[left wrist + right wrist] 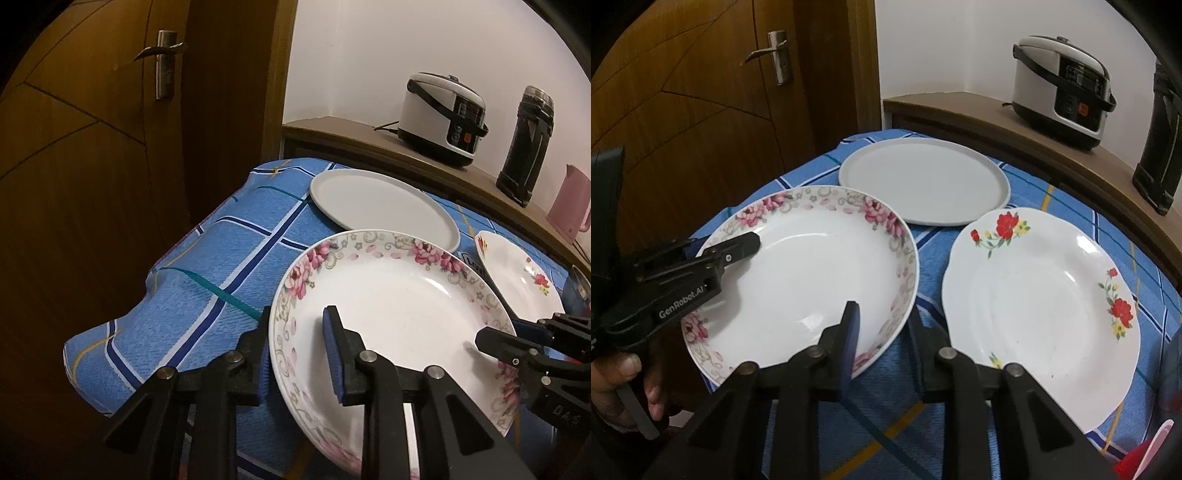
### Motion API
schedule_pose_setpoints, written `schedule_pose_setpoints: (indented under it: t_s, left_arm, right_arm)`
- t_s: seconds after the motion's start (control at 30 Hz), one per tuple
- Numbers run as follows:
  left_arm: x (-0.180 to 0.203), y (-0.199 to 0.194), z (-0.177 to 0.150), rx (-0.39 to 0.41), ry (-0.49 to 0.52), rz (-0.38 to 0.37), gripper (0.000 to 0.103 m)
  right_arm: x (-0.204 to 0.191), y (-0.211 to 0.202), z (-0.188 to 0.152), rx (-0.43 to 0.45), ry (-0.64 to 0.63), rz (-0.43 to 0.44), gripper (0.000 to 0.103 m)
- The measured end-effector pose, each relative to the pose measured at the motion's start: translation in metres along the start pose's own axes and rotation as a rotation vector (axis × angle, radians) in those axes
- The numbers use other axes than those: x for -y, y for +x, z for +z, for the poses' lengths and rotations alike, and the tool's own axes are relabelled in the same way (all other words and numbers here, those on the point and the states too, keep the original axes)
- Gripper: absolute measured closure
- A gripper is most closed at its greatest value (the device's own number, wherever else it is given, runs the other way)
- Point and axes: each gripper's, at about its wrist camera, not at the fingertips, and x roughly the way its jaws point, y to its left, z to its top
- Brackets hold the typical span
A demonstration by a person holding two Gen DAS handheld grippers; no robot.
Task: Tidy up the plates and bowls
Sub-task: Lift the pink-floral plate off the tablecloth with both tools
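Blue checked cloth (1052, 199) covers the table, with a brown wooden door (701, 110) behind it and a low wooden shelf (960, 107) along the white wall. On the shelf stand a white rice cooker (1067, 88), a dark flask (526, 144) and a pink kettle (569, 203).

Three plates lie on the cloth. A pink-flowered plate (812, 280) sits nearest, and both grippers meet at it. The left gripper (295, 354) has its fingers (334, 354) closed on the near rim of this plate, one finger inside the dish and the other outside beneath the rim. The right gripper (882, 347) pinches the same plate's opposite rim: its left finger rests inside the dish, its right finger outside, between this plate and the next. No earlier view is at hand to show the fingers moving.

Just to the right of the right gripper's fingers lies a red-flowered plate (1045, 306) with a wavy edge, close to the pink-flowered plate but not touching it. Beyond both sets of fingers, farther along the table, a plain grey round plate (923, 184) sits flat near the shelf. A person's hand (624, 387) shows at the lower left of the right wrist view, holding the left gripper's handle.
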Motion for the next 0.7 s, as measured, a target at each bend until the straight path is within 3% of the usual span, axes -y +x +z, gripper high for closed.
schedule_pose_setpoints:
  t_s: [0.7]
  left_arm:
    - [-0.0008, -0.0039, 0.0018, 0.02, -0.018, 0.019, 0.075]
  right_arm:
    - [-0.0069, -0.0037, 0.0, 0.027, -0.041, -0.018, 0.079]
